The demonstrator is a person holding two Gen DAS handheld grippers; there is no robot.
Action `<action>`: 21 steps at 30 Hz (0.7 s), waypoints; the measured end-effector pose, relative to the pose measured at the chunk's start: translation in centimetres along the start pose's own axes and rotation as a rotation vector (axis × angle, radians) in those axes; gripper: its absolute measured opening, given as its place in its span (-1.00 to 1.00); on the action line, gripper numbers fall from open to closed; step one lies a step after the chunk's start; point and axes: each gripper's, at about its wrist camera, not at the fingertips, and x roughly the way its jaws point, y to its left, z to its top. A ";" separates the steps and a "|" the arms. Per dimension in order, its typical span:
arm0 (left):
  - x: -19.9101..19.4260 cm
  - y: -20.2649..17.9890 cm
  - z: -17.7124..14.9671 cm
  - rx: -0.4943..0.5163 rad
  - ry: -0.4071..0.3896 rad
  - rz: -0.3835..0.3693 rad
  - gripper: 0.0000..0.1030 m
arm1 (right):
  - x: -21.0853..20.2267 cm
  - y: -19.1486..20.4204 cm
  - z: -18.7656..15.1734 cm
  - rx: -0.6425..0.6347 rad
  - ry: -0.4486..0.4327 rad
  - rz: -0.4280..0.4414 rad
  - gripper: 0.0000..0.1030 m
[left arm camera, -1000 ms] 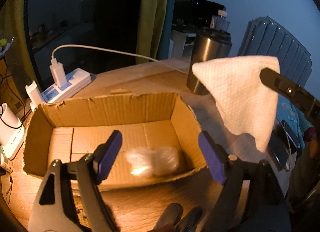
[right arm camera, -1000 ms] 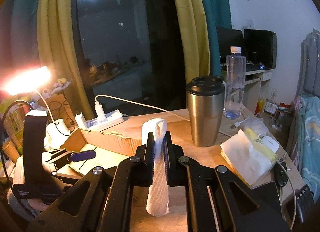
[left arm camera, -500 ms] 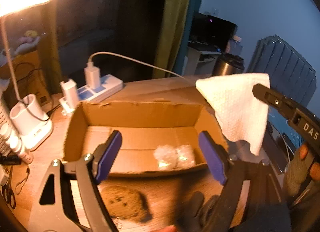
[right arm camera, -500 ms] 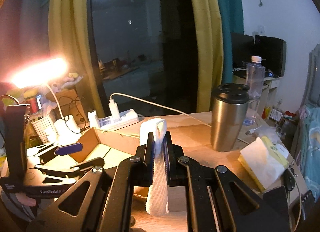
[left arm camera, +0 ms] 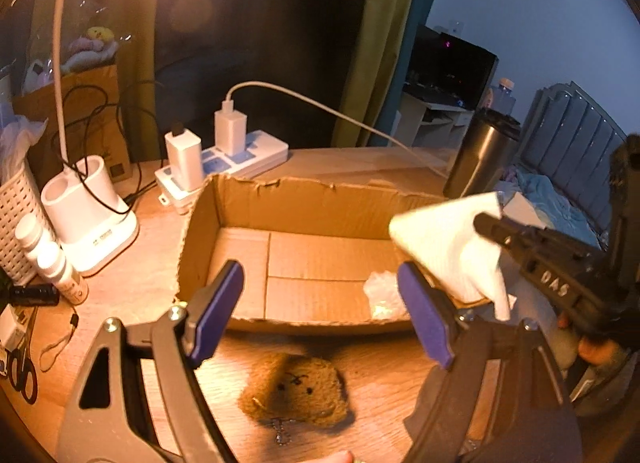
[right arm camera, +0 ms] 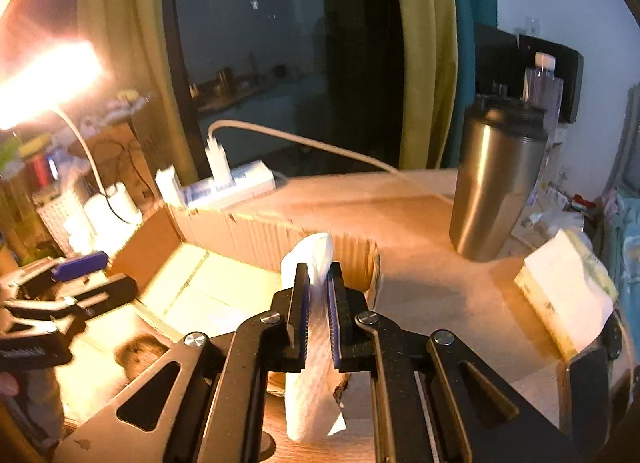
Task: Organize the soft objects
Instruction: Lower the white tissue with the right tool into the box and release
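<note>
An open cardboard box (left arm camera: 208,223) lies on the wooden desk and holds a crumpled clear plastic wad (left arm camera: 382,293) at its right end. My right gripper (right arm camera: 318,295) is shut on a white paper towel (right arm camera: 312,395), held over the box's right end; towel and gripper also show in the left wrist view (left arm camera: 452,251). My left gripper (left arm camera: 320,315) is open and empty, in front of the box. A brown plush toy (left arm camera: 298,389) lies on the desk just below it.
A power strip with chargers (left arm camera: 224,155) and a white lamp base (left arm camera: 92,207) stand behind and left of the box. A steel tumbler (right arm camera: 496,187) and a tissue pack (right arm camera: 560,295) stand to the right. Small bottles (left arm camera: 56,263) and scissors (left arm camera: 20,371) lie at the left.
My left gripper pulled back and to the left from the box, bringing the plush toy into view. My right gripper carried the towel lower, over the box's right end.
</note>
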 end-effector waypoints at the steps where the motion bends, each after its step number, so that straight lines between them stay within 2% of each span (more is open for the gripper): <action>1: 0.0 0.1 -0.1 -0.001 0.002 -0.001 0.56 | 0.5 0.0 -0.3 -0.001 0.017 -0.007 -0.82; 9: 0.4 0.2 -0.2 0.005 0.009 -0.008 0.56 | 2.6 -0.2 -1.8 0.000 0.082 -0.059 -0.80; 11: 0.2 0.2 -0.2 0.008 0.007 -0.008 0.56 | 2.5 -0.4 -1.8 0.010 0.082 -0.063 -0.63; 13: 0.0 0.2 -0.2 0.009 0.003 -0.007 0.56 | 2.1 -0.5 -1.7 0.020 0.073 -0.054 -0.30; 14: -0.1 0.2 -0.3 0.010 0.000 -0.007 0.56 | 1.9 -0.5 -1.6 0.022 0.068 -0.043 -0.24; 16: -0.5 0.1 -0.2 0.014 -0.007 -0.006 0.56 | 1.3 -0.3 -1.5 0.021 0.054 -0.048 0.01; 21: -1.7 0.0 -0.3 0.020 -0.028 -0.011 0.56 | -0.1 -0.3 -1.2 0.030 0.024 -0.067 0.07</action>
